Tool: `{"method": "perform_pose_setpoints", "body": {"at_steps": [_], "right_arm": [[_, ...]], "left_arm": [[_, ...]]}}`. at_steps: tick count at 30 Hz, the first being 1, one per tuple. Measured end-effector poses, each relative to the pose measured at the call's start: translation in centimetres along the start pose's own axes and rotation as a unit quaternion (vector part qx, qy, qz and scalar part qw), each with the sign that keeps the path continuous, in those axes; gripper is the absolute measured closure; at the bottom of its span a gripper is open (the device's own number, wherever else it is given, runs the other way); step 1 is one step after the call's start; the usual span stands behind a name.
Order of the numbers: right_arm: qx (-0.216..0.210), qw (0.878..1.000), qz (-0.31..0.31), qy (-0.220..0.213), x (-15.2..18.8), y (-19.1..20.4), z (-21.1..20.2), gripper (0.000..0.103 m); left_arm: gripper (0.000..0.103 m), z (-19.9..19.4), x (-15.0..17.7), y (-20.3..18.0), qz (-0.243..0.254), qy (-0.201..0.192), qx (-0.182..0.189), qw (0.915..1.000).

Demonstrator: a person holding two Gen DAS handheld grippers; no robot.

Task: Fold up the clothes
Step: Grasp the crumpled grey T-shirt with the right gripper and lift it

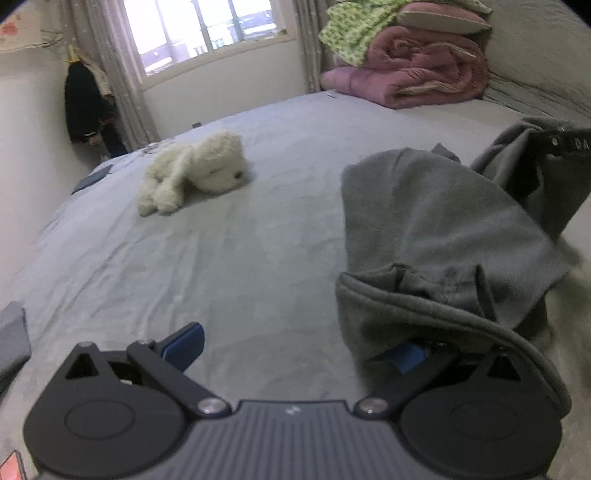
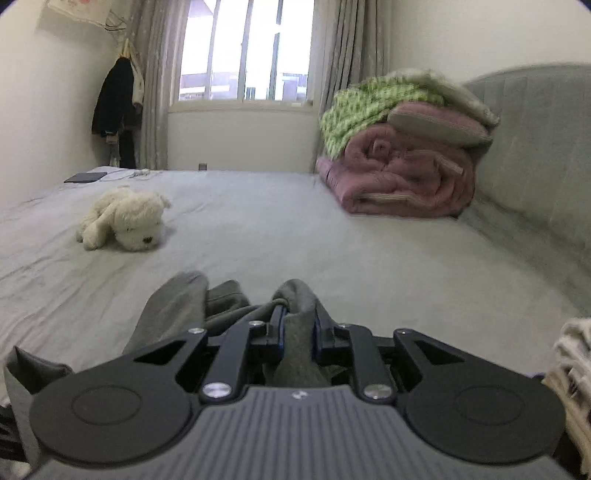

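Left wrist view gives us one bed with a grey sheet, one white toy dog lying on it, one pile of bedding near the headboard, one window, and one dark coat hanging in the corner. We count one grey garment of soft sweatshirt cloth, at the right side of this view, partly lifted off the sheet. In the pile we can tell one pink quilt, one green patterned cover and one pillow on top.

We hold the left gripper tilted down toward the sheet, and its two blue fingers stand spread as wide as they go. One finger is free over the bare sheet; the other is partly covered by a ribbed hem of the garment that hangs over it. Nothing is pinched between them.

From the right wrist view we see the right gripper pointing more level across the bed, toward the window. Its fingers are pressed close together on a fold of the grey garment, which rises between the pads and also drapes down to the left. The toy dog lies far in front at the left, the pile of bedding at the right. One pale knitted thing shows at the right edge; we cannot tell what it is.
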State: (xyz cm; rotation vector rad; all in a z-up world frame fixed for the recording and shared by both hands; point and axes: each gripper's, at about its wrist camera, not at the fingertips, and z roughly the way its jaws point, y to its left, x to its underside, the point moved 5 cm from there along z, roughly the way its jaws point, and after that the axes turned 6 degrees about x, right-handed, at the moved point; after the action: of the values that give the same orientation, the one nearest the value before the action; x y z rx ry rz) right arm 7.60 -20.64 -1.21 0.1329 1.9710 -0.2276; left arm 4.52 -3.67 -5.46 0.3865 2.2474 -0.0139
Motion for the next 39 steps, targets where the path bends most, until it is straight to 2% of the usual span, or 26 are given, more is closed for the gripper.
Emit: {"method": "perform_pose_setpoints", "body": {"at_steps": [2,4,7,13,20,21,23,24,25,27,33,37,39], "right_arm": [[-0.003,1.000,-0.001,-0.001,-0.1,0.0,-0.3,0.080],[-0.004,1.000,0.001,-0.004,-0.2,-0.2,-0.6,0.065],[-0.002,1.000,0.002,0.003,-0.3,-0.7,-0.4,0.053],[-0.007,1.000,-0.006,0.027,0.3,-0.5,0.6,0.046],[-0.078,0.993,0.006,0.084,1.9,1.0,1.5,0.045],[-0.085,0.992,0.006,0.089,2.1,1.3,1.5,0.047],[-0.098,0.990,0.005,0.098,2.4,1.9,1.6,0.065],[-0.099,0.990,0.000,0.096,2.5,2.1,1.5,0.082],[-0.101,0.990,-0.003,0.095,2.5,2.3,1.3,0.091],[-0.114,0.989,-0.001,0.089,2.4,2.6,0.8,0.097],[-0.153,0.985,-0.027,0.071,2.3,5.1,-0.9,0.097],[-0.169,0.983,-0.044,0.063,2.2,6.6,-1.6,0.098],[-0.158,0.984,-0.051,0.065,2.2,6.7,-1.4,0.097]], "left_arm": [[0.000,0.0,0.1,-0.7,0.006,0.016,0.008,0.9998],[0.000,0.1,0.2,-1.3,0.005,0.024,0.019,0.9995],[0.000,0.0,1.0,-1.8,-0.001,0.034,0.035,0.9988],[0.000,1.1,1.0,-3.1,-0.001,0.049,0.049,0.9976],[0.000,1.3,1.0,-3.9,0.009,0.044,0.047,0.9979],[0.000,1.3,1.1,-3.8,0.013,0.044,0.043,0.9980],[0.000,1.4,1.2,-3.5,0.018,0.048,0.035,0.9981],[0.000,1.5,1.4,-3.3,0.019,0.051,0.031,0.9980],[0.000,1.5,1.4,-3.1,0.016,0.056,0.027,0.9980],[0.000,1.6,1.6,-2.6,0.011,0.064,0.020,0.9977],[0.000,1.7,1.8,-0.9,-0.004,0.072,0.011,0.9973],[0.000,2.0,2.1,0.0,-0.047,0.088,0.042,0.9941],[0.000,2.2,2.2,0.4,-0.071,0.093,0.058,0.9915]]}}
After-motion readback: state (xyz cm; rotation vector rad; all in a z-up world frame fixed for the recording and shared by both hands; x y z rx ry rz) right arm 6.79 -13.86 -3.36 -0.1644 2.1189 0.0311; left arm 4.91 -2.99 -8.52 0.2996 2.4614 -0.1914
